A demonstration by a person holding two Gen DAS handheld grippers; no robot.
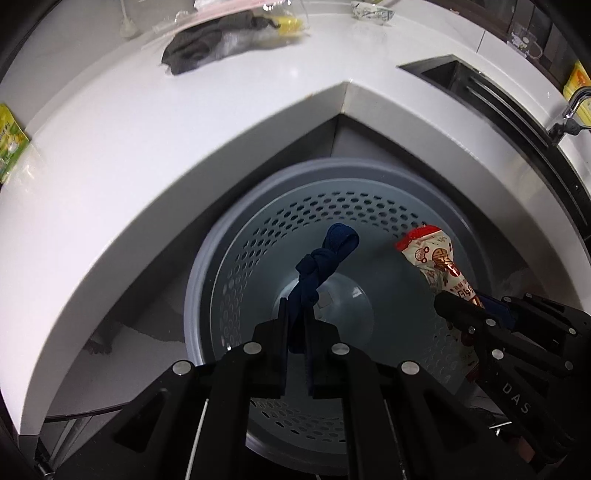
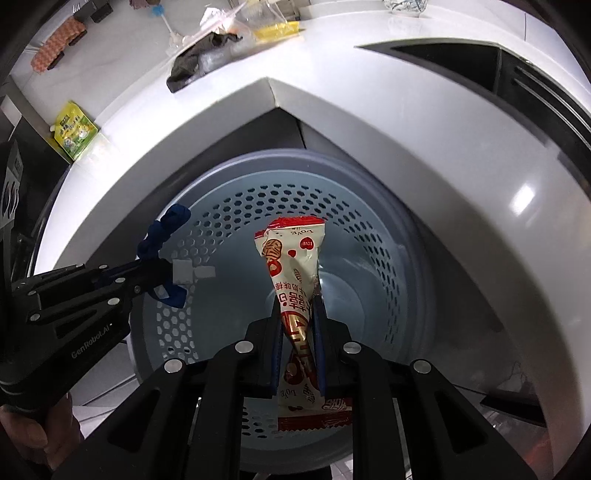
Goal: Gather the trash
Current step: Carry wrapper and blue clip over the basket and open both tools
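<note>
A pale blue perforated bin stands on the floor below the white counter's corner. My left gripper is shut on a knotted dark blue cloth strip, which hangs over the bin's mouth. In the right wrist view the same left gripper comes in from the left with the blue strip. My right gripper is shut on a red-and-white snack wrapper, also over the bin. The left wrist view shows the right gripper and the wrapper at the right.
The white counter juts over the bin. On it lie a dark grey cloth, clear plastic with a yellow packet and a green pouch. A sink and faucet are at the right. A person's hand holds the left gripper.
</note>
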